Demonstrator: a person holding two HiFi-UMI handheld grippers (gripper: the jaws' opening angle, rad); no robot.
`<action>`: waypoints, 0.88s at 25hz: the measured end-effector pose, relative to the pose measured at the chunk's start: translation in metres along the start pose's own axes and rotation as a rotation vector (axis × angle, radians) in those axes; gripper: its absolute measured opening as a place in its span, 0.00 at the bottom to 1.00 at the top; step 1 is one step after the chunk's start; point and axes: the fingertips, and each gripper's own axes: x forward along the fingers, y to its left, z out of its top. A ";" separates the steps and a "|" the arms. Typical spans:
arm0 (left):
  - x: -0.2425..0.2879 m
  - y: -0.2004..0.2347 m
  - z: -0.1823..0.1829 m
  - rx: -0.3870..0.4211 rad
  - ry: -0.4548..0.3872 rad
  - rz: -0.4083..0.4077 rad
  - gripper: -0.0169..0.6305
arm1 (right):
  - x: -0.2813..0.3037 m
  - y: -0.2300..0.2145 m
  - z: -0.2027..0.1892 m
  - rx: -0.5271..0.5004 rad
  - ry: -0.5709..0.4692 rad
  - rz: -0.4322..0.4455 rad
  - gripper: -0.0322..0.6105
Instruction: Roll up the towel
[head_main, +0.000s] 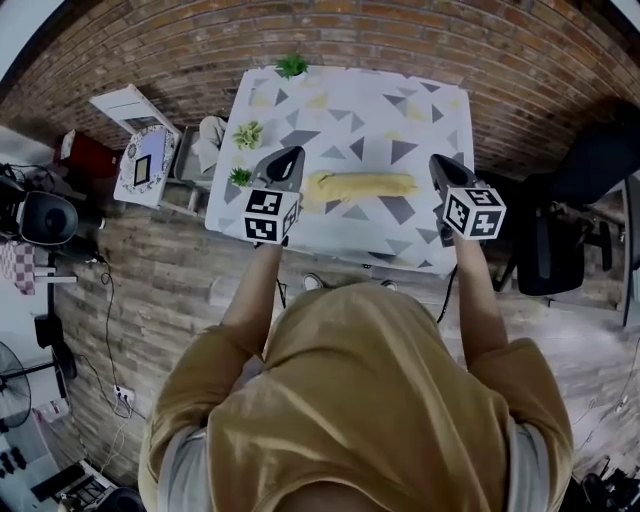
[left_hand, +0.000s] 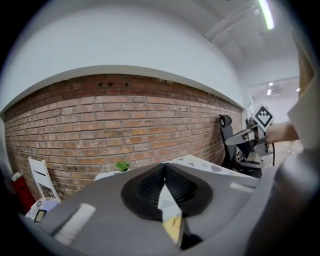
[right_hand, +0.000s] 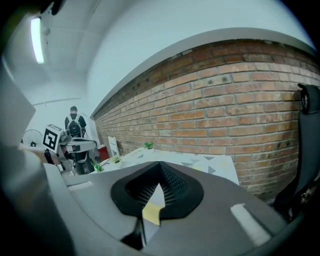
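Observation:
The yellow towel (head_main: 360, 186) lies rolled into a long roll across the middle of the patterned table (head_main: 400, 110). My left gripper (head_main: 290, 158) hangs above the table beside the roll's left end, shut and empty. My right gripper (head_main: 440, 165) hangs off the roll's right end, also shut and empty. In the left gripper view the jaws (left_hand: 164, 166) meet at their tips, and a sliver of yellow towel (left_hand: 173, 227) shows below them. The right gripper view shows the same: closed tips (right_hand: 160, 166) with a bit of towel (right_hand: 151, 214) beneath.
Small potted plants (head_main: 292, 66) (head_main: 248, 134) (head_main: 240, 176) stand along the table's far and left edges. A white chair (head_main: 130, 105) is at the left, a black office chair (head_main: 560, 230) at the right. A brick wall (left_hand: 125, 120) runs behind the table.

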 end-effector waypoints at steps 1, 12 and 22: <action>-0.004 0.004 0.009 -0.002 -0.021 0.012 0.12 | -0.005 0.000 0.011 -0.007 -0.024 -0.004 0.05; -0.050 0.038 0.101 0.035 -0.237 0.095 0.12 | -0.070 -0.005 0.117 -0.124 -0.275 -0.069 0.05; -0.091 0.055 0.157 0.076 -0.388 0.162 0.12 | -0.115 -0.009 0.155 -0.153 -0.409 -0.147 0.05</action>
